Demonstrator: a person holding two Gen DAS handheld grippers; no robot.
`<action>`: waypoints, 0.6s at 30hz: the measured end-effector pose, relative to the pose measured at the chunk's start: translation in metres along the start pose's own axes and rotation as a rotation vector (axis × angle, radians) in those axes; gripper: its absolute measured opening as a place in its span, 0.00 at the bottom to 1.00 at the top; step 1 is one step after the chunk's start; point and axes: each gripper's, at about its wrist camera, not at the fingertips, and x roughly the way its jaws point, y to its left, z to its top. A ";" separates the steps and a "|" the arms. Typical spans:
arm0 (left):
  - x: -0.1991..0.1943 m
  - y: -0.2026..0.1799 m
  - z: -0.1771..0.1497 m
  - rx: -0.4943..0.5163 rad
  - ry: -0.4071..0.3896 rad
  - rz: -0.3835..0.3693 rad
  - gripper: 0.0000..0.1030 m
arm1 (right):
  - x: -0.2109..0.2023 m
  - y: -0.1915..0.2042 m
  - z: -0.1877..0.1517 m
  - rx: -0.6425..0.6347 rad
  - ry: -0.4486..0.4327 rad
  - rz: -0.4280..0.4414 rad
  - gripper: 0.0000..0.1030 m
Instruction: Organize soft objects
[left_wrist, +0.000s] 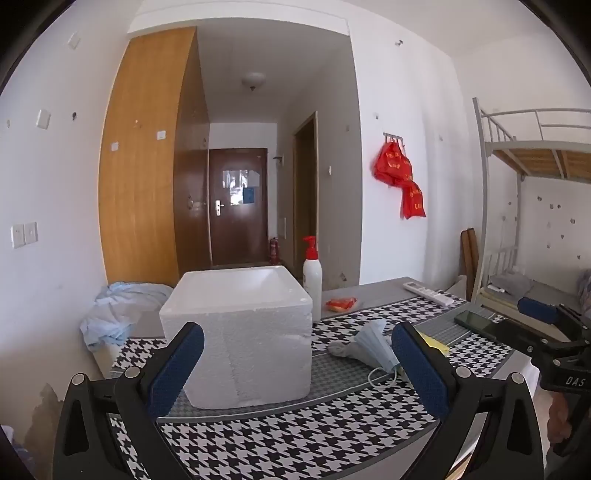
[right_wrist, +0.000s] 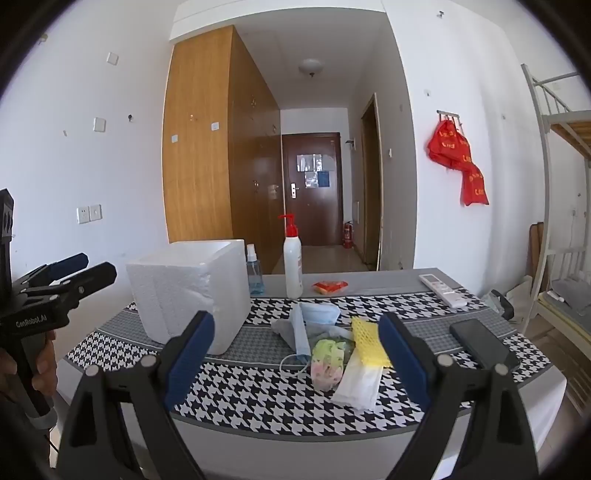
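Note:
A white foam box (left_wrist: 240, 328) stands open-topped on the houndstooth table; it also shows in the right wrist view (right_wrist: 192, 291). Right of it lies a pile of soft things: blue face masks (right_wrist: 306, 325), a grey cloth (right_wrist: 284, 328), a yellow foam net (right_wrist: 367, 341), a green-pink bag (right_wrist: 327, 360) and a white folded sheet (right_wrist: 360, 384). The masks also show in the left wrist view (left_wrist: 373, 347). My left gripper (left_wrist: 297, 358) is open and empty in front of the box. My right gripper (right_wrist: 297, 345) is open and empty above the near table edge, before the pile.
A white pump bottle (right_wrist: 293, 264), a blue spray bottle (right_wrist: 254, 271), a red packet (right_wrist: 330, 286), a remote (right_wrist: 441, 290) and a black phone (right_wrist: 482, 343) lie on the table. Blue cloth (left_wrist: 118, 310) lies left of the table. A bunk bed (left_wrist: 535, 206) stands right.

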 end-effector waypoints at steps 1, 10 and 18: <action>0.000 -0.001 0.000 -0.001 0.002 0.001 0.99 | 0.000 0.000 0.000 0.001 0.001 0.000 0.90; 0.000 -0.001 0.000 0.001 -0.005 0.009 0.99 | 0.001 0.001 0.000 -0.004 0.003 0.006 0.90; -0.002 0.000 -0.002 0.001 -0.015 0.012 0.99 | -0.001 0.001 0.000 -0.004 0.000 0.006 0.90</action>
